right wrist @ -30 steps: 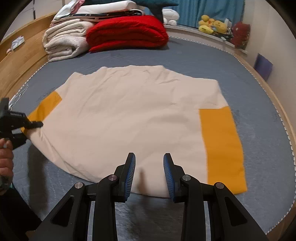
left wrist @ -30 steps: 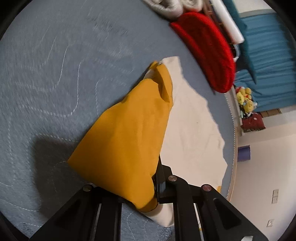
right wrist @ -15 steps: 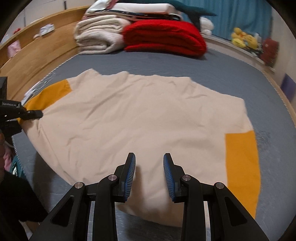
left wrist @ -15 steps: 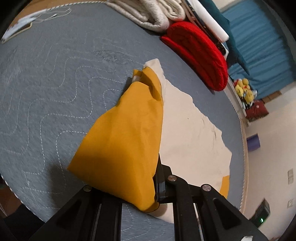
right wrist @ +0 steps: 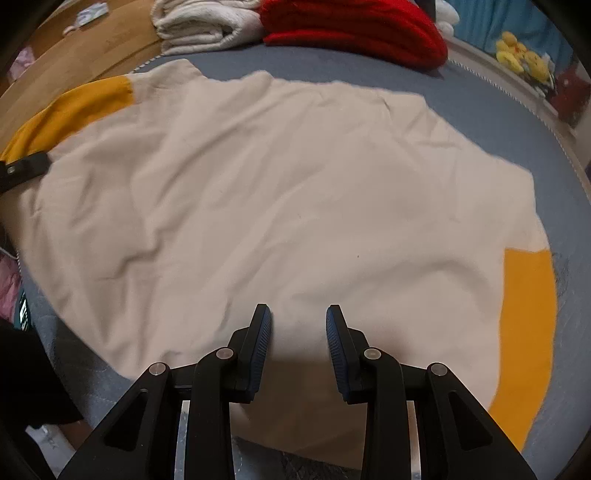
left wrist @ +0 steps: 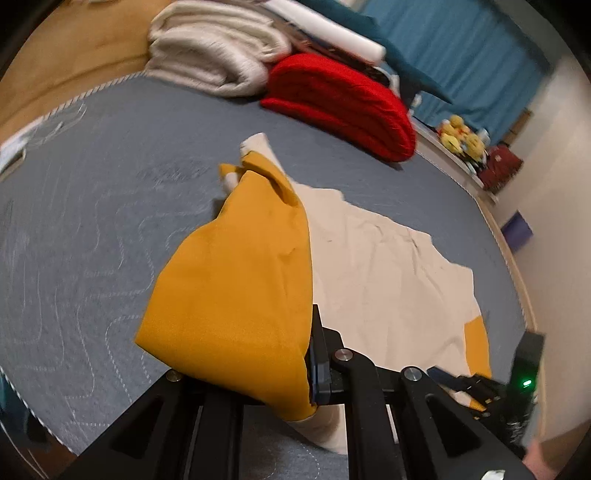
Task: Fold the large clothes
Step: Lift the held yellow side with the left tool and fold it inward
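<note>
A large cream shirt (right wrist: 280,192) with yellow sleeves lies spread flat on a grey quilted bed (right wrist: 498,122). My left gripper (left wrist: 295,369) is shut on the left yellow sleeve (left wrist: 236,295) and holds it lifted off the bed, with the cloth draped over one finger. In the right wrist view that gripper (right wrist: 26,170) shows at the far left edge, beside the raised sleeve (right wrist: 74,107). My right gripper (right wrist: 299,321) is open, low over the cream body near the front hem, with nothing between its fingers. The other yellow sleeve (right wrist: 524,325) lies flat at the right.
Folded white towels (right wrist: 207,26) and a folded red blanket (right wrist: 354,22) sit at the far end of the bed. A wooden bed frame (right wrist: 55,62) runs along the left. Yellow plush toys (right wrist: 521,59) stand on a ledge at the back right.
My left gripper has risen and rolled with the yellow sleeve still in it. My right gripper has come lower and further over the shirt, its opening unchanged.
</note>
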Demonstrator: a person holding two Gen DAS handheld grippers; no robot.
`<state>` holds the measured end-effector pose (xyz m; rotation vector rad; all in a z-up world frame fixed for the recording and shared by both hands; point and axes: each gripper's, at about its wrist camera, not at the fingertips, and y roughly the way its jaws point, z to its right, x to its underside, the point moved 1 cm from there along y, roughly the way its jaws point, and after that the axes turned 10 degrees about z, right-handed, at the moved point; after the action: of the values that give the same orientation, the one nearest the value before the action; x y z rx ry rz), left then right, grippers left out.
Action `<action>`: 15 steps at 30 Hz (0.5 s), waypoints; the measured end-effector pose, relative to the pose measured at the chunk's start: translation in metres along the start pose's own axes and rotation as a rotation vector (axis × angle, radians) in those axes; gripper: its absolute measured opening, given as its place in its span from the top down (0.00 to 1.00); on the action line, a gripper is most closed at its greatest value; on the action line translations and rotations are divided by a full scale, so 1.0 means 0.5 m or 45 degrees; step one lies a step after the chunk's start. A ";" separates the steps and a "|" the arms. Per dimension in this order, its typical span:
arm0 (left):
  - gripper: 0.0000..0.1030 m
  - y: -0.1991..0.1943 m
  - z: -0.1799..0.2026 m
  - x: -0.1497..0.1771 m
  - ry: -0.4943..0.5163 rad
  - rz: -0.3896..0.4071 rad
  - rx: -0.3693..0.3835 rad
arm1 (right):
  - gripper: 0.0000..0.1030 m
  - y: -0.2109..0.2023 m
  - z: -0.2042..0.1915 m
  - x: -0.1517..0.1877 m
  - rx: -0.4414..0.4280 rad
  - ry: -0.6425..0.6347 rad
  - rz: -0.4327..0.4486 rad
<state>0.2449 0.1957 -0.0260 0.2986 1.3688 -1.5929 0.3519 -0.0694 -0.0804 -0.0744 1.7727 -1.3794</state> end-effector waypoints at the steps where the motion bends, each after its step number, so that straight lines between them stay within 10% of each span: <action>1: 0.90 -0.001 0.021 0.003 0.042 0.014 0.007 | 0.68 -0.012 -0.008 0.003 0.004 -0.007 0.018; 15: 0.91 0.018 0.350 0.076 0.389 -0.014 0.233 | 0.68 -0.199 0.158 0.054 0.066 0.112 0.175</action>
<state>0.3010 0.0272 0.0002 0.6681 1.4539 -1.7369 0.3428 -0.1821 -0.0164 0.1357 1.7777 -1.3461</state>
